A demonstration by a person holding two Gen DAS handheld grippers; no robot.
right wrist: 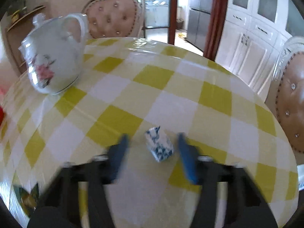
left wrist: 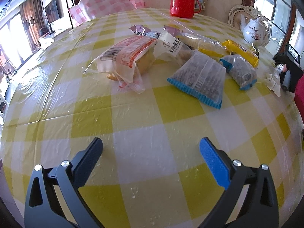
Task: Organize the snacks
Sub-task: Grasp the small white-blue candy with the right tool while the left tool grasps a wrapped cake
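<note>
A pile of snacks lies mid-table in the left wrist view: a clear bread bag [left wrist: 125,57], a white pouch with printed characters [left wrist: 171,45], two blue-edged bags of dark pieces [left wrist: 201,77] [left wrist: 241,70] and yellow bars [left wrist: 241,51]. My left gripper [left wrist: 151,144] hovers open over bare cloth, well short of the pile. In the blurred right wrist view, a small white-and-blue packet [right wrist: 159,147] lies on the cloth between the fingers of my right gripper [right wrist: 152,136]. There is a gap on each side of it, and the pads do not touch it.
The round table has a yellow-and-white checked cloth [left wrist: 152,114] under clear plastic. A white flowered teapot [right wrist: 53,60] stands far left of the right gripper. A red thermos [left wrist: 182,0] stands at the far edge. Padded chairs [right wrist: 114,17] [right wrist: 292,98] ring the table.
</note>
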